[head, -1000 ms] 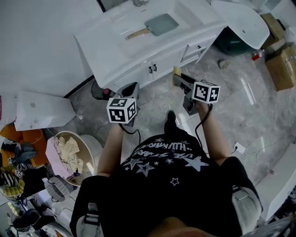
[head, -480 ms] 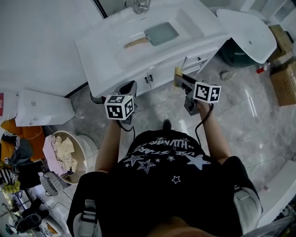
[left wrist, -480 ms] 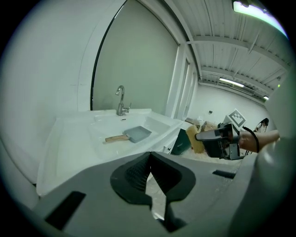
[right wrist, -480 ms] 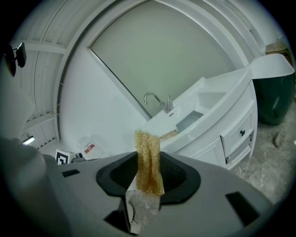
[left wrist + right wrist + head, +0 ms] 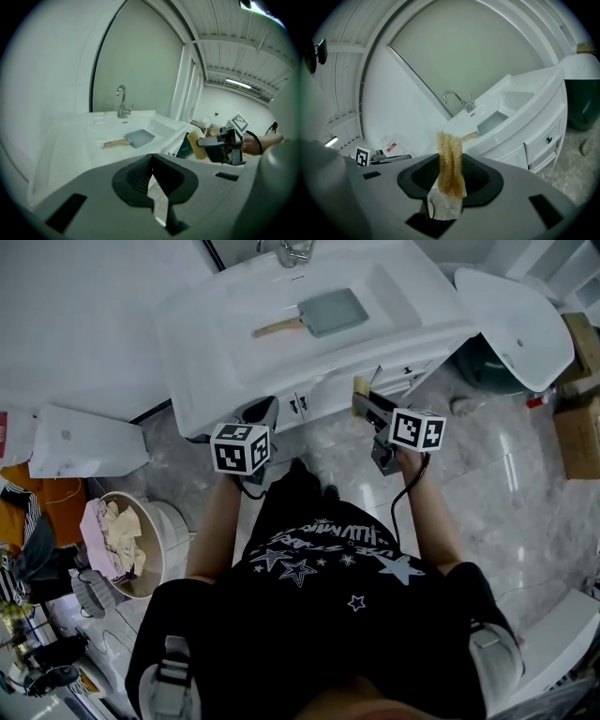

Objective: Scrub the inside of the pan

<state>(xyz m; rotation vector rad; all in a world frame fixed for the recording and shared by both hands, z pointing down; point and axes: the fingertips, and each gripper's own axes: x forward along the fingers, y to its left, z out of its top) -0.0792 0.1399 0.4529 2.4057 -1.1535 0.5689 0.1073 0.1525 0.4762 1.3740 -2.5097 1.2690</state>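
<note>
A square grey-blue pan (image 5: 333,312) with a wooden handle (image 5: 277,328) lies in the white sink basin (image 5: 225,343), below the faucet (image 5: 291,251). My left gripper (image 5: 263,416) is shut and empty, held in front of the vanity's edge; its own view shows the pan (image 5: 139,137) ahead. My right gripper (image 5: 364,396) is shut on a yellow scrubbing sponge (image 5: 359,384), also short of the vanity. In the right gripper view the sponge (image 5: 450,164) stands upright between the jaws, with the pan (image 5: 492,123) beyond it.
White cabinet doors (image 5: 309,395) face me under the sink. A round basket of cloths (image 5: 122,540) stands on the floor at the left. A dark green bin (image 5: 487,357), a white oval lid (image 5: 511,306) and a cardboard box (image 5: 581,432) are at the right.
Both grippers and the person have moved forward toward the vanity, which now sits closer in the head view. The jaws stayed as they were, the sponge still held.
</note>
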